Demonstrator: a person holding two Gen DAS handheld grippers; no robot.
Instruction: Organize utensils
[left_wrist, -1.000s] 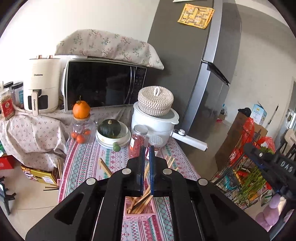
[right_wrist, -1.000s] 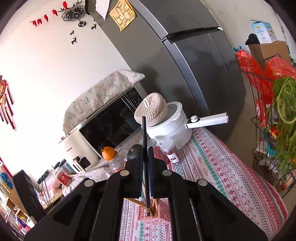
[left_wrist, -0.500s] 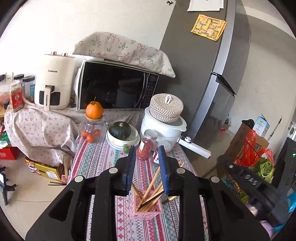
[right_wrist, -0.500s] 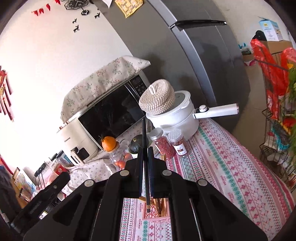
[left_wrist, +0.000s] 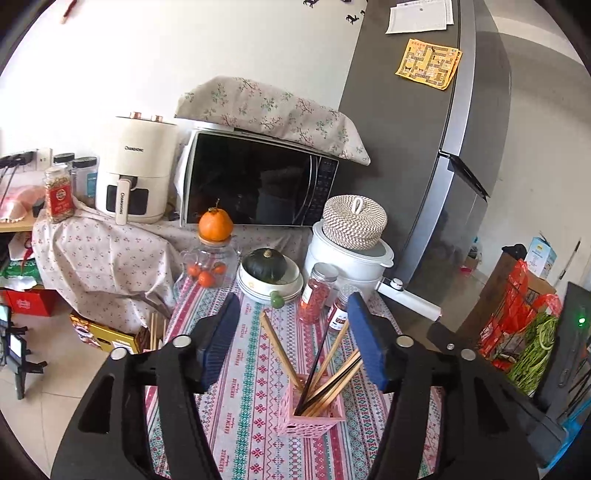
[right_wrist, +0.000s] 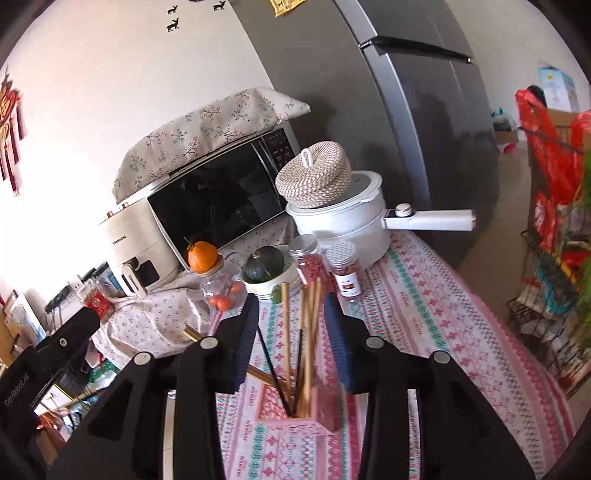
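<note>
A pink slotted basket (left_wrist: 312, 415) stands on the patterned tablecloth and holds several wooden chopsticks (left_wrist: 334, 352) and a black chopstick (left_wrist: 314, 369) that lean out of it. It also shows in the right wrist view (right_wrist: 295, 421), with a black chopstick (right_wrist: 273, 373) leaning left. My left gripper (left_wrist: 291, 332) is open and empty, above and behind the basket. My right gripper (right_wrist: 290, 332) is open and empty, with the chopsticks (right_wrist: 308, 328) standing between its jaws, untouched.
Behind the basket stand two spice jars (left_wrist: 317, 291), a bowl with a green squash (left_wrist: 267, 267), a glass jar topped by an orange (left_wrist: 214, 251) and a white pot (left_wrist: 351, 254) with a long handle. A microwave (left_wrist: 258, 184), an air fryer and a fridge are farther back.
Both grippers have opened. The right gripper let go of the black chopstick, which now stands in the basket. The left gripper has drawn back and up from the basket.
</note>
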